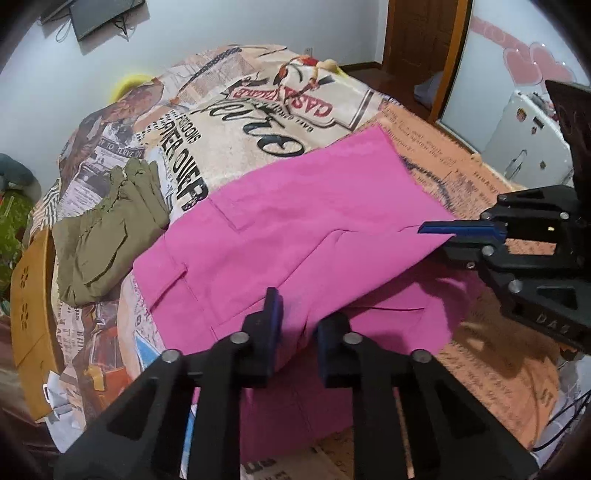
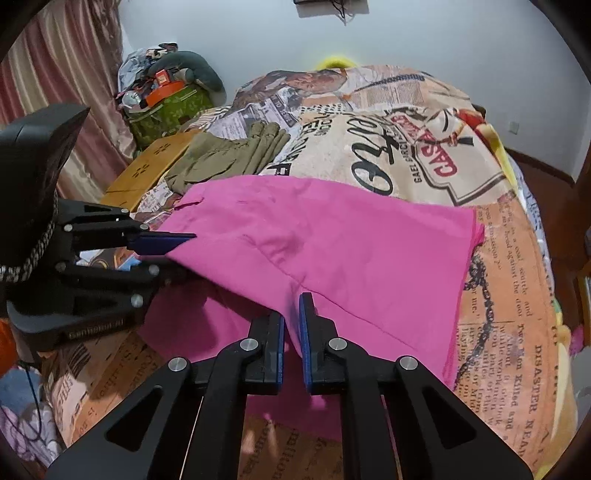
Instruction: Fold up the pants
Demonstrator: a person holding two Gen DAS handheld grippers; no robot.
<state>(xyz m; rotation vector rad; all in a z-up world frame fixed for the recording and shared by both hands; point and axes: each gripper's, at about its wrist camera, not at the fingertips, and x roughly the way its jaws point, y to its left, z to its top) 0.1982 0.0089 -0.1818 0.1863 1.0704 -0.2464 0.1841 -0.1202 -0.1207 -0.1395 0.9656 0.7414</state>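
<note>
**Both tongs pinch the pink pants' near edge**

The left gripper [image 1: 295, 325] and right gripper [image 2: 291, 325] are each closed down on the pink pants [image 1: 295, 229], which spread ahead of them across the printed bedspread [image 1: 229, 122]. The pinched cloth hides the pad faces. "CASA" reads beyond; olive trousers [image 2: 229, 155] lie left of the far side.

Pink pants [image 1: 295, 236] near hem hidden behind left claw [image 1: 297, 325]; TV [image 1: 103, 14] cut off at top.
</note>
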